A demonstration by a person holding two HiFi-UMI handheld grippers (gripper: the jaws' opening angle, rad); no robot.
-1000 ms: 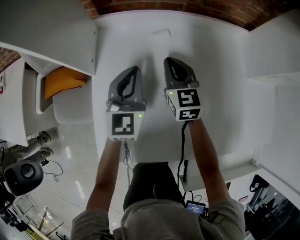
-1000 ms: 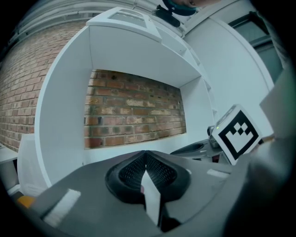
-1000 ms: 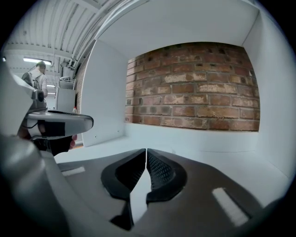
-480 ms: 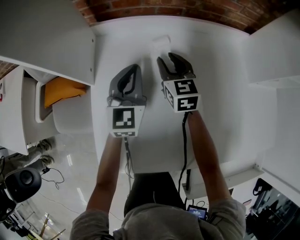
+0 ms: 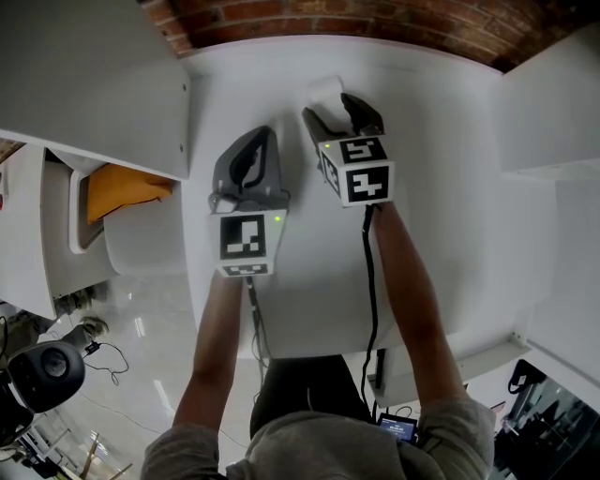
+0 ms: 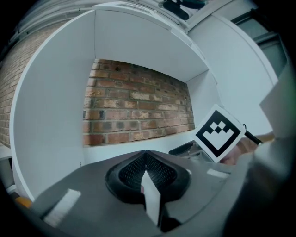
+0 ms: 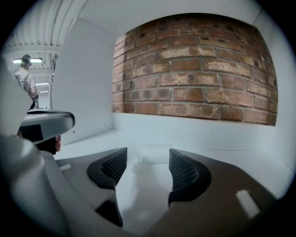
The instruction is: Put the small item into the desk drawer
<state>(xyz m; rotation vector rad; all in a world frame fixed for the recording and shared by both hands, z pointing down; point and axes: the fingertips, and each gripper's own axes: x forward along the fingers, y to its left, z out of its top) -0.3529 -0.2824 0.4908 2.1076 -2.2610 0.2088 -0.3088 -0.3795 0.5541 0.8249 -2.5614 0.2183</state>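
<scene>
The small item (image 5: pixel 325 87) is a pale white block lying on the white desk (image 5: pixel 441 216) near the brick wall. My right gripper (image 5: pixel 333 109) is right behind it, and its jaws are opening. In the right gripper view the item (image 7: pixel 154 155) lies just beyond the black pads (image 7: pixel 184 172) of that gripper (image 7: pixel 148 161), and neither pad touches it. My left gripper (image 5: pixel 253 142) rests on the desk to the left, shut with nothing in it; the left gripper view shows its pads meeting (image 6: pixel 145 156).
A brick wall (image 5: pixel 375 19) closes off the far side of the desk. White panels stand at the left (image 5: pixel 84 75) and the right (image 5: pixel 553 103). Below the desk's left edge, an orange thing (image 5: pixel 127 183) lies in a white container.
My right gripper has moved forward towards the wall and the white item, and its jaws have gone from shut to wide apart. The left gripper has hardly moved.
</scene>
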